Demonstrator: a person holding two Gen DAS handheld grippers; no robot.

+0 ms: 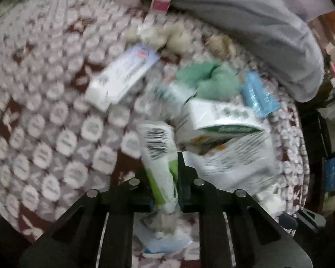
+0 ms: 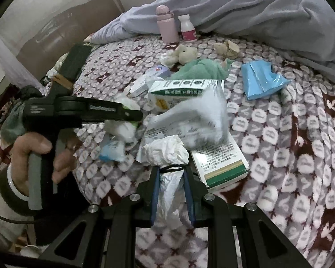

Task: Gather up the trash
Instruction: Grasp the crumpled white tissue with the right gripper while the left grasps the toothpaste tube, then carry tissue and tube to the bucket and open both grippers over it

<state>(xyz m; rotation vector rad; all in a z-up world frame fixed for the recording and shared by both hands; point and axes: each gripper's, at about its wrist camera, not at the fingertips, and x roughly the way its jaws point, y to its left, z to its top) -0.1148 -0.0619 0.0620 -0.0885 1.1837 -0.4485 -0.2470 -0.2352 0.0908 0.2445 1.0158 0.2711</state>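
Observation:
Trash lies on a patterned bedspread (image 2: 290, 138). My left gripper (image 1: 165, 178) is shut on a white-and-green tube (image 1: 160, 156) with a barcode, held just above the bed. My right gripper (image 2: 170, 174) is shut on the neck of a crumpled white plastic bag (image 2: 167, 151). A white-green carton (image 2: 183, 91) and a flat box (image 2: 221, 165) lie just ahead of the bag. A green cloth (image 2: 201, 68), a blue packet (image 2: 261, 80), a toothpaste box (image 1: 122, 76) and tissue wads (image 2: 185, 52) lie beyond. The left gripper's body (image 2: 78, 111) shows in the right wrist view.
A pink bottle (image 2: 166, 24) and a white pill bottle (image 2: 187, 29) stand at the back by a grey-blue duvet (image 2: 268, 13). The bed edge drops off at the left, near a wall and curtain (image 2: 22, 33). More small wrappers (image 2: 114, 149) lie near the left gripper.

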